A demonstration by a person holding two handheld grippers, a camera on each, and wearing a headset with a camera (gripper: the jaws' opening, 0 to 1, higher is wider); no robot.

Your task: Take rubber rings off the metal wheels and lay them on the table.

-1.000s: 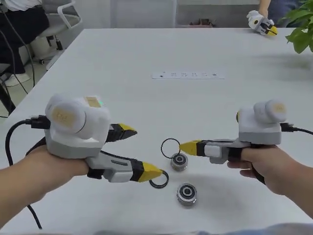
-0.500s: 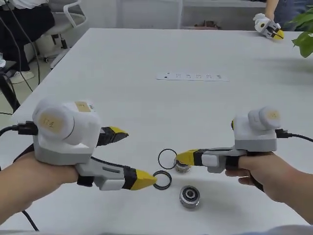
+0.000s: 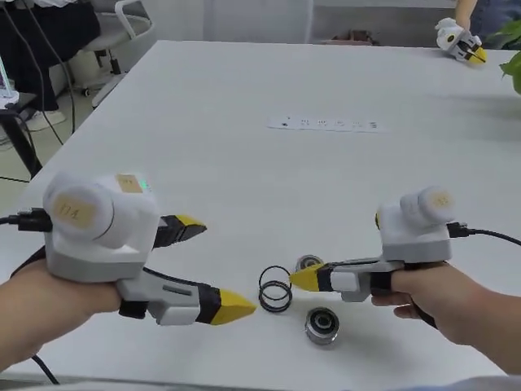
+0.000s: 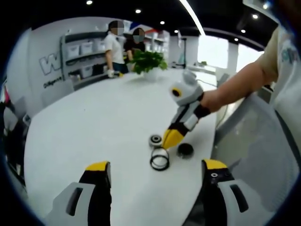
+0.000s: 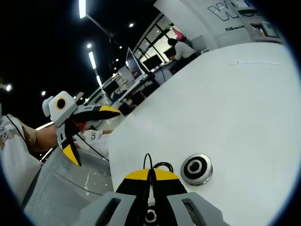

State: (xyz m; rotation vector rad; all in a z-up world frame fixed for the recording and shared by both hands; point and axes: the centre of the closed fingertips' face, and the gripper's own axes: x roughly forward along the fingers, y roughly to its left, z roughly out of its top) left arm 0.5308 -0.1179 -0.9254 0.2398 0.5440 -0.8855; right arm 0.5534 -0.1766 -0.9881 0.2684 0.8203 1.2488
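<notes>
Right tool (image 3: 295, 278) closed on a rubber ring (image 3: 274, 268), held over a second ring (image 3: 275, 309) on the table (image 3: 326, 187), left tool (image 3: 221, 265) held open beside it

flat white socket strip (image 3: 326, 125), leafy plant (image 4: 148, 60), office chair (image 3: 130, 24) beyond.

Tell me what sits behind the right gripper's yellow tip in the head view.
A metal wheel stands on the table just behind the right gripper, whose jaws look shut on a rubber ring. The jaws cover the wheel's near edge, so its full rim cannot be seen.
</notes>
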